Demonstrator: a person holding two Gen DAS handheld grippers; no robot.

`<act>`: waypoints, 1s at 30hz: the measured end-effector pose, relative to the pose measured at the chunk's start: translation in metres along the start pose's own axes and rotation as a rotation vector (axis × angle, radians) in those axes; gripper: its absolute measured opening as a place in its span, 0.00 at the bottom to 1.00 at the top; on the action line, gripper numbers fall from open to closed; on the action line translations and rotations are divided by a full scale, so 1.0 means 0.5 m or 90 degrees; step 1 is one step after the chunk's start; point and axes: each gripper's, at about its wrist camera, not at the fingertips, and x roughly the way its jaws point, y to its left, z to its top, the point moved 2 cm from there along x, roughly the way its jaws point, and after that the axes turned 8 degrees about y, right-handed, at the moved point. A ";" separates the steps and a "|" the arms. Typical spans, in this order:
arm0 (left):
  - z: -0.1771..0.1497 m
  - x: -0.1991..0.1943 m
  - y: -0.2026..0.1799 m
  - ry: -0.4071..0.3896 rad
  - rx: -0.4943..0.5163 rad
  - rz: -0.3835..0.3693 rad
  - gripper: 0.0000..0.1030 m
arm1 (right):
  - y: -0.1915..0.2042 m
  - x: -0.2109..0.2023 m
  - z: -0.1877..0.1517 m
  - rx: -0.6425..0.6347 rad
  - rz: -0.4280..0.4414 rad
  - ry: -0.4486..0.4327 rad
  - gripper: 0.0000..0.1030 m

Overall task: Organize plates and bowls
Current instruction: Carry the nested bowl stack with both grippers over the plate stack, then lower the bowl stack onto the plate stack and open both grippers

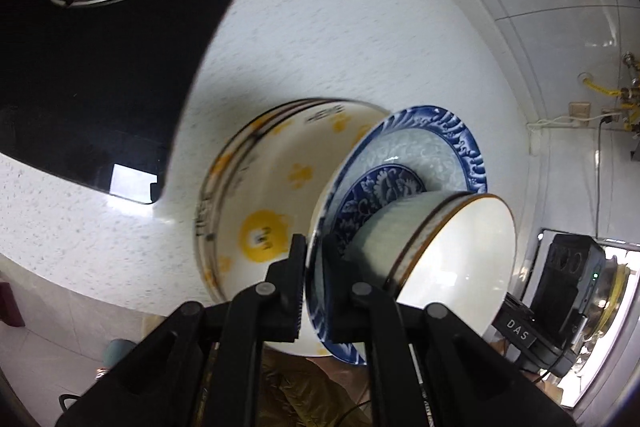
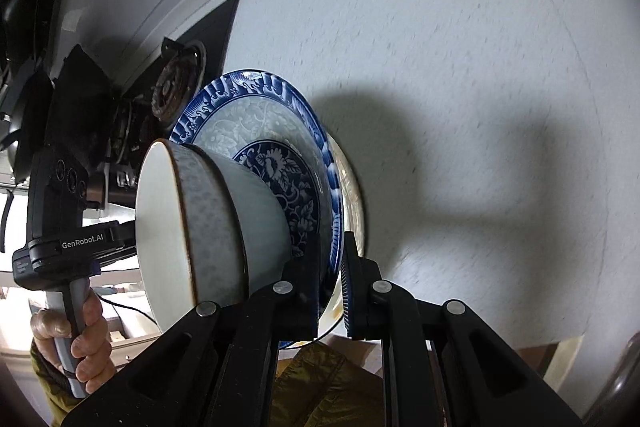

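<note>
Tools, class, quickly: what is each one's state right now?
Left tool: shut on round blue-and-white patterned ceramic plate.
Right tool: shut on the same plate's rim.

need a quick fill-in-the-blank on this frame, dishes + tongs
1. The left tongs and right tongs both clamp the plate whose rim is painted ___.
2. Stacked on that plate: ___ pale bowl.
3. In the left wrist view, the dish behind the plate bears ___ prints.

Missing words: blue; one; yellow
</note>
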 end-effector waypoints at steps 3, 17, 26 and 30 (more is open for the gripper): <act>0.004 0.015 0.029 0.014 0.005 -0.001 0.05 | 0.003 0.031 -0.008 0.028 -0.001 -0.005 0.11; 0.014 0.009 0.054 0.004 0.049 -0.029 0.07 | 0.035 0.061 -0.029 0.048 0.011 -0.056 0.11; -0.008 -0.032 0.046 -0.087 0.101 0.025 0.24 | 0.048 -0.004 -0.058 -0.016 -0.030 -0.147 0.43; -0.036 -0.067 0.045 -0.142 0.112 0.015 0.25 | 0.051 -0.050 -0.086 -0.043 -0.023 -0.205 0.71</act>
